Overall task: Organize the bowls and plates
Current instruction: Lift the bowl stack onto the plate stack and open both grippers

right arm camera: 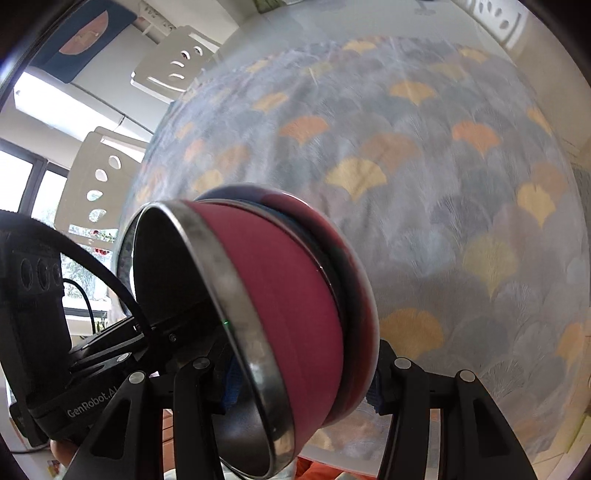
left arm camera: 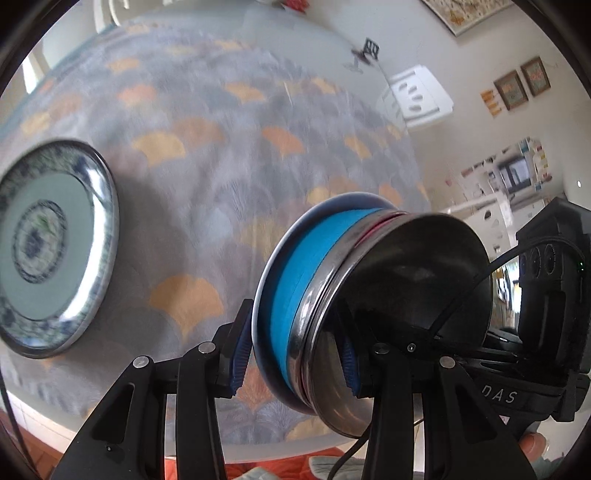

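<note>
2 bowls (left arm camera: 295,295) (right arm camera: 288,306) | 1 plate (left arm camera: 51,243) | 2 grippers (left arm camera: 291,358) (right arm camera: 303,384) clamped

Blue bowl (left arm camera: 295,295), magenta bowl (right arm camera: 291,314), fan-patterned tablecloth (left arm camera: 221,147).

This is somebody's home, a dining room by the look of it. The table (left arm camera: 229,155) wears a soft cloth printed with fan-shaped leaves in grey, orange and yellow. White chairs (right arm camera: 173,64) with cut-out backs stand around it. Small framed pictures (left arm camera: 522,85) hang on the cream wall, a larger print (left arm camera: 465,14) higher up, and daylight comes through a window (right arm camera: 22,181).
</note>
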`<state>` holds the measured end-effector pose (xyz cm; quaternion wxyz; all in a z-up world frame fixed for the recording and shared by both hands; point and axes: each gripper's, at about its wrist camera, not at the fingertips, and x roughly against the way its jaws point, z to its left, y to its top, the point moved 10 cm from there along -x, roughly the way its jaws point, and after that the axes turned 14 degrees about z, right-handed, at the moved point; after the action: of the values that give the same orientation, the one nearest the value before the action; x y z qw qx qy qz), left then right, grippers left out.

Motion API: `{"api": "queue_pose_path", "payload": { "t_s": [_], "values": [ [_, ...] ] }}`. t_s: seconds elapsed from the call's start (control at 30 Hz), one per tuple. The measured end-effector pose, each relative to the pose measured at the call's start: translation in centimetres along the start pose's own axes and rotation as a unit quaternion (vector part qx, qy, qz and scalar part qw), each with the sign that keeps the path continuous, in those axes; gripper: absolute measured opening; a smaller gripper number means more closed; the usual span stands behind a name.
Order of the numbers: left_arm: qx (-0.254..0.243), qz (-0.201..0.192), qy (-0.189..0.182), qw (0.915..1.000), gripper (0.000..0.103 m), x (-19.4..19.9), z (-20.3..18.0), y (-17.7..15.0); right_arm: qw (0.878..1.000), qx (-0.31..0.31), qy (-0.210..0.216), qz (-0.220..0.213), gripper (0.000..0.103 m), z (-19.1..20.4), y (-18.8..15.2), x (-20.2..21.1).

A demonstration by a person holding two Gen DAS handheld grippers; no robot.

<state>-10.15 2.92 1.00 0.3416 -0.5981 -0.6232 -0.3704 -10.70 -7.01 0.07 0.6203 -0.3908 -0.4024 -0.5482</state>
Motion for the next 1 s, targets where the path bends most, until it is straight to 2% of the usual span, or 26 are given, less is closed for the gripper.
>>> {"api": "queue_pose_path", "payload": {
  "t_s": [0.13, 0.27, 0.37, 0.5, 0.7, 1.0],
  "values": [
    [0.016, -0.03, 0.01, 0.9994, 0.036, 4.5, 0.9, 1.2, 1.0, 0.016, 0.006, -0.006, 0.051, 3.2, 1.3, 2.0],
    [0.024, -0.065, 0.027, 0.9972, 0.036, 10.1, 3.2, 2.4, 0.999, 0.045, 0.018, -0.018, 0.051, 8.8, 3.0, 3.9],
    [0.026, -0.083, 0.041, 0.9954, 0.036, 14.1, 6.2, 3.0, 0.997, 0.063, 0.029, -0.025, 0.051, 13.3, 3.7, 4.4],
    [0.021, -0.081, 0.058, 0.9948, 0.036, 17.2, 10.7, 3.6, 0.996, 0.072, 0.037, -0.023, 0.051, 18.8, 4.6, 2.7],
    [0.028, -0.047, 0.056, 0.9969, 0.036, 17.1, 16.3, 3.5, 0.998, 0.056, 0.037, 0.015, 0.05, 23.0, 5.4, -2.2],
    [0.019, 0.031, 0.025, 0.999, 0.036, 12.4, 19.9, 3.0, 0.997, -0.018, 0.016, 0.066, 0.05, 22.0, 5.0, -7.8]
  ]
}}
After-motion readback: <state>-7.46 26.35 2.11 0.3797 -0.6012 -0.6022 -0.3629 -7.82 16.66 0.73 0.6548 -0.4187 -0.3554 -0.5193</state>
